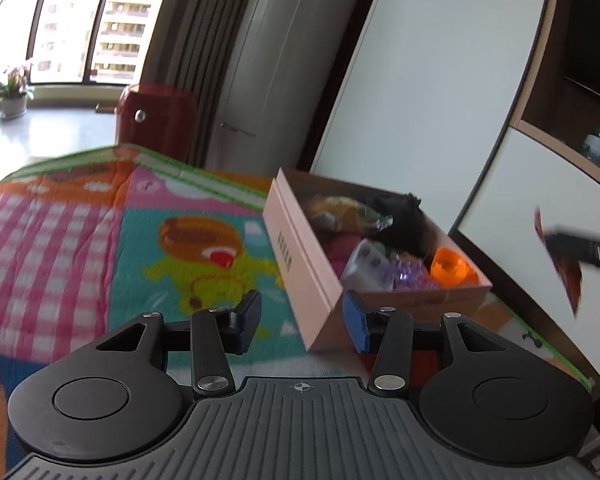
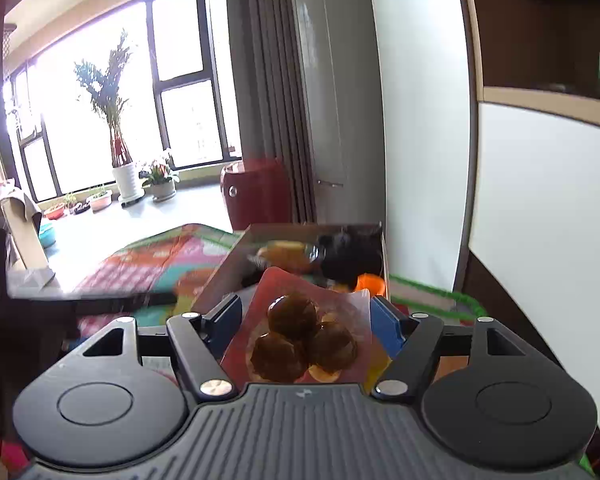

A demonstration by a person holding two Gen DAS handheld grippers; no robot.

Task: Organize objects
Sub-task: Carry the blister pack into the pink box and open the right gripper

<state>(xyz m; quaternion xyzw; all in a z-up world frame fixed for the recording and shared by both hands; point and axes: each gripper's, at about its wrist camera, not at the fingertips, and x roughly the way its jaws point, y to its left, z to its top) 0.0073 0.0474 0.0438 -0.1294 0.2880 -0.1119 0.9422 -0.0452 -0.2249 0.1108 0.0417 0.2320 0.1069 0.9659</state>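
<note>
A pink cardboard box (image 1: 300,264) lies on the colourful play mat (image 1: 120,240) against a white cabinet. It holds several toys, among them an orange piece (image 1: 448,264), purple pieces (image 1: 410,274) and a black one (image 1: 404,220). My left gripper (image 1: 302,312) hangs open just before the box's near corner, with nothing between its fingers. My right gripper (image 2: 306,312) is shut on a red packet with three brown balls (image 2: 300,332), held up in front of the box (image 2: 236,264). In the left wrist view the right gripper (image 1: 580,252) and its packet (image 1: 568,280) show at the far right.
A white cabinet (image 1: 420,80) stands right behind the box. A red vase (image 1: 156,116) and grey curtains (image 1: 196,60) are at the mat's far end. In the right wrist view, a low dark table (image 2: 40,292) sits on the left and potted plants (image 2: 128,176) line the window.
</note>
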